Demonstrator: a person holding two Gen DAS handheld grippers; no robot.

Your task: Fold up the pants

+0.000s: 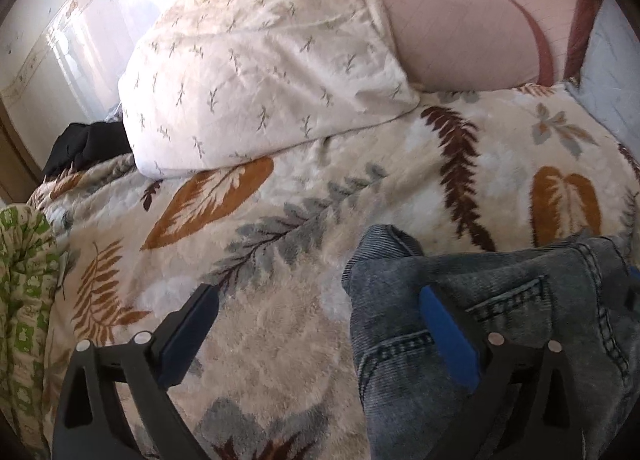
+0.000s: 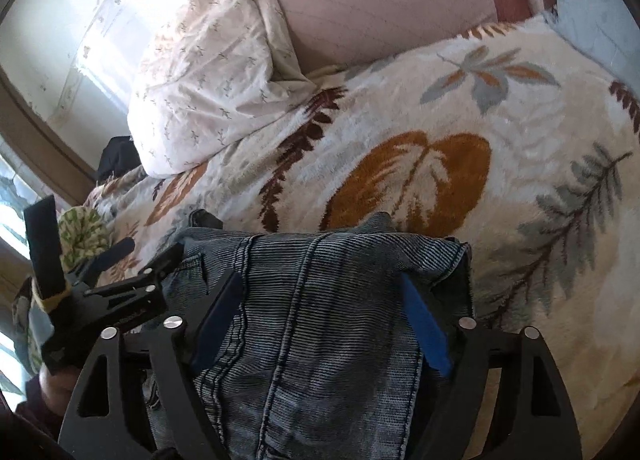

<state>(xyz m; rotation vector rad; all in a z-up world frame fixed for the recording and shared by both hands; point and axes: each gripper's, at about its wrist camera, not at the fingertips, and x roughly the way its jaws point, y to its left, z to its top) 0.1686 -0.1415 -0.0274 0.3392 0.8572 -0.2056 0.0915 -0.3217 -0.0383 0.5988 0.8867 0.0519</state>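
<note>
**Denim bundle on the bed, both tools spread wide**

The pants (image 2: 312, 324), blue-grey jeans, lie in a thick, already doubled-up bundle on the leaf-patterned blanket (image 1: 280, 188) that covers the bed, near its front edge. The right gripper (image 2: 320, 324) sits over the bundle with its fingers (image 2: 218, 324) released, one on each side of a heavy seam, holding nothing. The left gripper (image 1: 320, 332) is also released: its left finger is over bare blanket, its right one lies on the denim by a stitched pocket.

Denim like this looks fairly heavy and soft, yet stiffer than thin cloth; stacked layers should resist bending and may spring back. The ridged weave and plush blanket suggest little sliding. Good hold points appear to be the thick seams, the waistband or the folded edge, where several layers can be pinched together. A shallow pinch risks lifting only the top layer.

A white pillow (image 1: 260, 60) lies well apart, behind.
</note>
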